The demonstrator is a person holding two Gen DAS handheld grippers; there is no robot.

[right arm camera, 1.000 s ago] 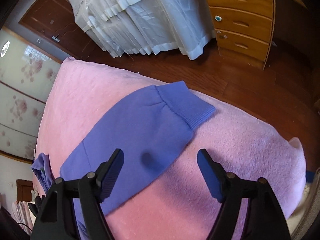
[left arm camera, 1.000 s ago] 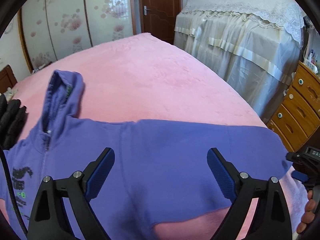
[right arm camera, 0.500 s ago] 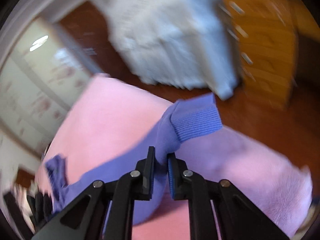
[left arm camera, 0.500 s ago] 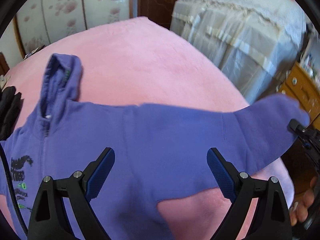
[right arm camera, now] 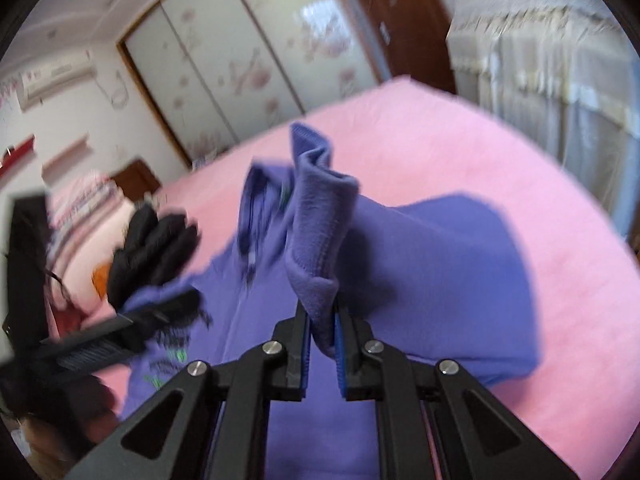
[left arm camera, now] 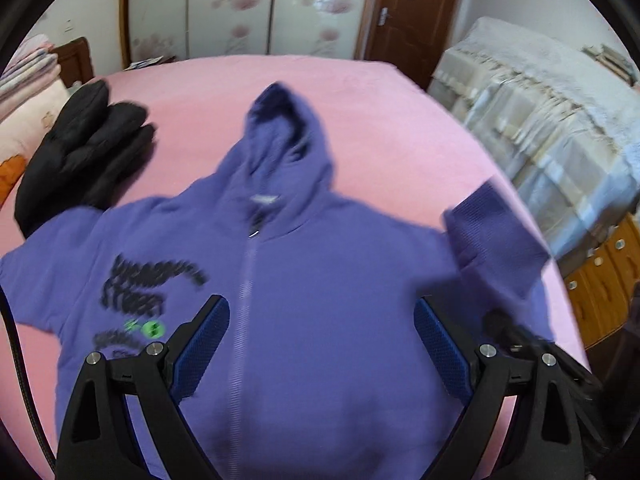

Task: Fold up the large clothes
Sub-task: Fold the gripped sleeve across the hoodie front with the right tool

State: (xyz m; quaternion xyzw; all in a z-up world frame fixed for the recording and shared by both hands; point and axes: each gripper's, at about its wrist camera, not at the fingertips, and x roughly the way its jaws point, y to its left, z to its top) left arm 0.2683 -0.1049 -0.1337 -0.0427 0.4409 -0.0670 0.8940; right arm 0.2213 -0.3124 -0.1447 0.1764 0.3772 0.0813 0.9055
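Jaws of the right gripper (right arm camera: 321, 344) are pinched nearly closed on the ribbed sleeve cuff (right arm camera: 320, 216) of the purple zip hoodie (left arm camera: 320, 292); the cuff stands up out of the pads, lifted clear of the pink bed cover (right arm camera: 500, 152). Jaws of the left gripper (left arm camera: 320, 340) stand wide apart with nothing between them, hovering above the hoodie's lower front, astride the zip line.

Beyond the jaws, the hoodie lies face up on the pink cover. Its long axis runs from the near hem to the hood (left arm camera: 286, 140) at the far end. In the left wrist view the held sleeve rises at the right edge of the body, and the opposite sleeve extends flat to the left.

Judgement: the fold calls for carrying the cuff leftward across the chest, at right angles to the zip. The right gripper already has hold; the left is better placed to pin the body.

Farther left, a black padded garment (left arm camera: 80, 152) lies beside the hoodie's shoulder.
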